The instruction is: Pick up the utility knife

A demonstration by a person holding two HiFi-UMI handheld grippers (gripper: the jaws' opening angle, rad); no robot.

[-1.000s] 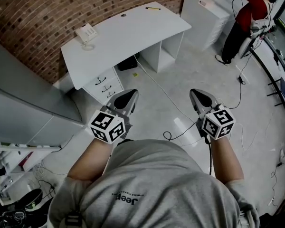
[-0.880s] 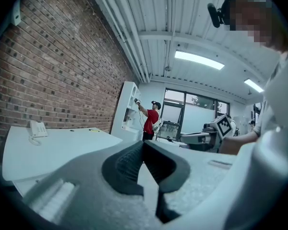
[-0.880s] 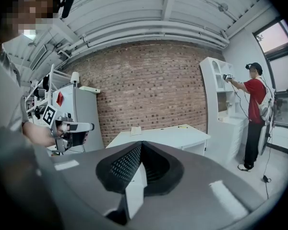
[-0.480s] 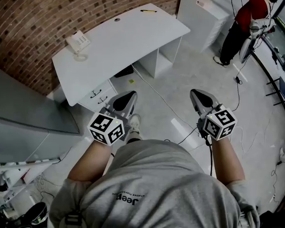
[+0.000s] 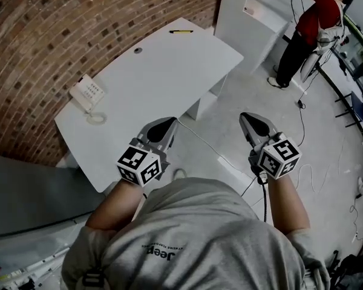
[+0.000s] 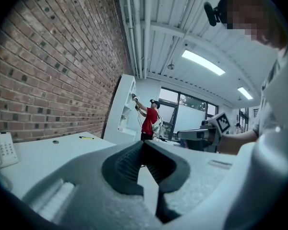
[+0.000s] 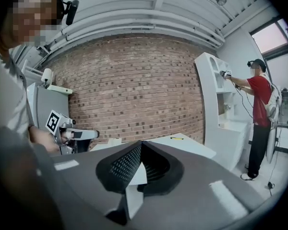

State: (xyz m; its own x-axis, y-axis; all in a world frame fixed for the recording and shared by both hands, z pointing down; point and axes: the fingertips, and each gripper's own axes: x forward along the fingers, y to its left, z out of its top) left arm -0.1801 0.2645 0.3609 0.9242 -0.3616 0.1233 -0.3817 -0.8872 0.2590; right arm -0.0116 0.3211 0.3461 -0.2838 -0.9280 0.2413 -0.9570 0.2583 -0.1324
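Note:
The utility knife (image 5: 181, 31), slim and yellow and black, lies at the far edge of a white desk (image 5: 163, 71). It shows small in the left gripper view (image 6: 86, 137) and the right gripper view (image 7: 176, 138). My left gripper (image 5: 169, 124) is held out at the desk's near edge, shut and empty. My right gripper (image 5: 249, 118) is over the floor to the right of the desk, also shut with nothing in it. Both are well short of the knife. In their own views the left gripper (image 6: 144, 143) and right gripper (image 7: 141, 143) show their jaw tips meeting.
A white desk phone (image 5: 88, 93) sits at the desk's left end, against a brick wall (image 5: 60, 23). A white shelf unit (image 5: 236, 11) stands right of the desk. A person in a red shirt (image 5: 308, 17) works at the far right. Cables (image 5: 302, 119) trail over the floor.
The desk has come nearer and slid down and left in the head view as I walked toward it. Both grippers stay held out in front, shut and empty.

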